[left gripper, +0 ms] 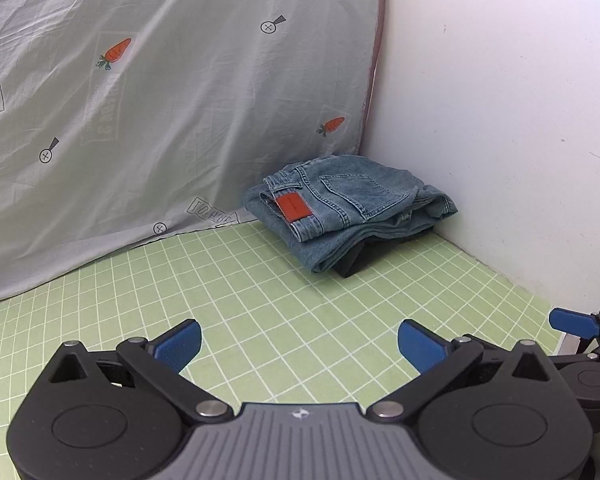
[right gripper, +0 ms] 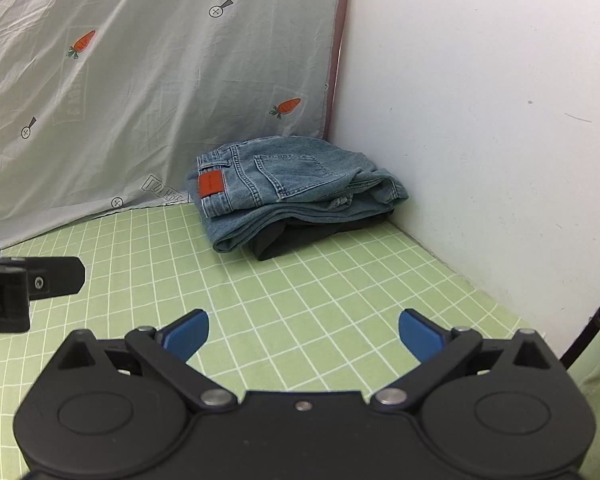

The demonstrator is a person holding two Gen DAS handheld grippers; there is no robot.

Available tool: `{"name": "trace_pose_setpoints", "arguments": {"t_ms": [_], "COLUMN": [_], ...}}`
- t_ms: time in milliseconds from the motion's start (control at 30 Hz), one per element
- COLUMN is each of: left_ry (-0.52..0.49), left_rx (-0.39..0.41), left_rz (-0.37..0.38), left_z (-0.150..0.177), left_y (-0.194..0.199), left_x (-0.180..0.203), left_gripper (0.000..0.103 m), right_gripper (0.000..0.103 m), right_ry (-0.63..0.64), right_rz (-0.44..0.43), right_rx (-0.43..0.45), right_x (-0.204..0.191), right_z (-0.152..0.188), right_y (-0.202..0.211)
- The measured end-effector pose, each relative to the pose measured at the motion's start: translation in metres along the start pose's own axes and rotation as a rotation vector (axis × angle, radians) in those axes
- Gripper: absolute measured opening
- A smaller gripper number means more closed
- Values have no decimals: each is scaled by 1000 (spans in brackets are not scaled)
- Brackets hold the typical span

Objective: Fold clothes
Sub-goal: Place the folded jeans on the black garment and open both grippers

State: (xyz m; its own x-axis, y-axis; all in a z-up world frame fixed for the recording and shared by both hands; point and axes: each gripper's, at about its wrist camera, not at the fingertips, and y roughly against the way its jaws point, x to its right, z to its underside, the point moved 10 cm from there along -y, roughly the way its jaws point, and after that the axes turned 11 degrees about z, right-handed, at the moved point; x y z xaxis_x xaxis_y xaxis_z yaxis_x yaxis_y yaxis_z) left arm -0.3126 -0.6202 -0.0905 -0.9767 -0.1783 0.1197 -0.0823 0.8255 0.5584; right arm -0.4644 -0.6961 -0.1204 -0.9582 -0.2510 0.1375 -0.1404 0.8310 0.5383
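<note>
- Jeans [left gripper: 348, 204], folded, lie on a dark garment [left gripper: 364, 258] at the bench's [left gripper: 260, 300] far corner, about one o'clock from the left claw [left gripper: 299, 346], touching the carrot-print sheet [left gripper: 172, 100] and white wall [left gripper: 500, 140]
- Left claw: released, nothing between its blue pads
- Right claw [right gripper: 303, 338]: released and empty, jeans at eleven o'clock

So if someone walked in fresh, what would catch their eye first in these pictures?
Probably the folded blue jeans with their orange patch, stacked on a dark garment in the far corner of the green grid mat. Next, the carrot-print sheet hanging behind them, and both open tools, left tool and right tool, in the foreground.
</note>
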Motion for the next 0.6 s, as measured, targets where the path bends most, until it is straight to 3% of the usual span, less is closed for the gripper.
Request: {"name": "trace_pose_setpoints", "arguments": {"t_ms": [600], "left_ry": [18], "left_rx": [13], "left_rz": [50], "left_z": [19], "left_y": [30], "left_x": [-8], "left_gripper": [103], "right_gripper": [102], "right_ry": [-19], "right_rz": [76], "right_rx": [-6], "right_x": [-4], "right_z": [20], "right_y": [38]}}
